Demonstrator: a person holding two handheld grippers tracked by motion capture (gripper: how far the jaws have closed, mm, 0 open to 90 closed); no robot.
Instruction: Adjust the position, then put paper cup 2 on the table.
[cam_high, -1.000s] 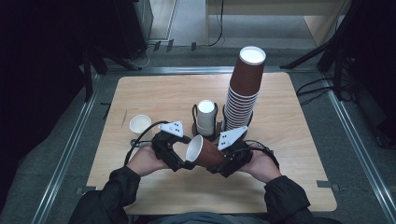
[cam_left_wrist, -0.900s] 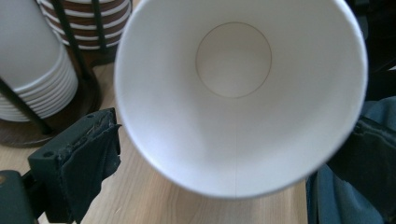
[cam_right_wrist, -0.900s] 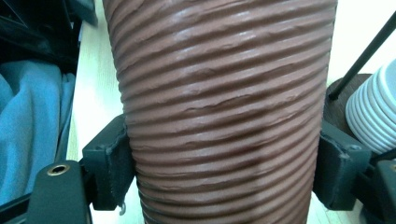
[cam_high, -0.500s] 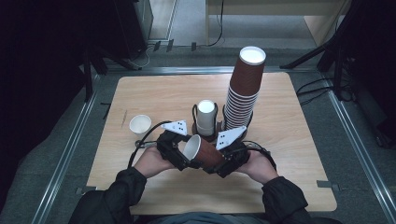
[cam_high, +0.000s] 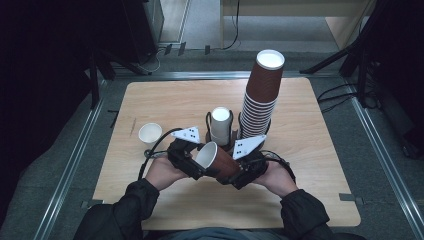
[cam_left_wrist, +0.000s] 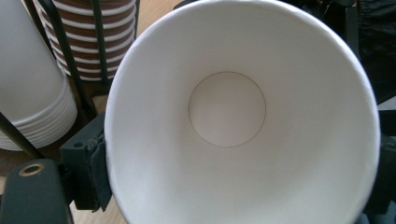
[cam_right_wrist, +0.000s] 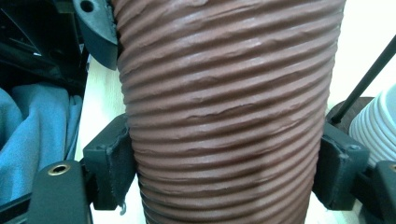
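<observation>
A brown ribbed paper cup (cam_high: 223, 161) lies tilted above the table's front, held between both grippers. My right gripper (cam_high: 236, 171) is shut on its body; in the right gripper view both pads (cam_right_wrist: 114, 170) press the ribbed wall (cam_right_wrist: 224, 93). My left gripper (cam_high: 200, 159) is at the cup's mouth. The left gripper view looks into the white inside (cam_left_wrist: 229, 107), with the pads (cam_left_wrist: 100, 168) against the rim on either side. Its jaws have just been closing with the cup's rim between them.
A tall stack of brown cups (cam_high: 261, 97) stands in a black wire holder mid-table, and a shorter stack of white cups (cam_high: 220, 125) stands beside it. A small white cup (cam_high: 150, 133) sits alone at the left. The wooden table (cam_high: 320, 200) has metal rails along its sides.
Both hands and the cup stay where they were. The left gripper's jaws look drawn in closer around the cup's mouth.
</observation>
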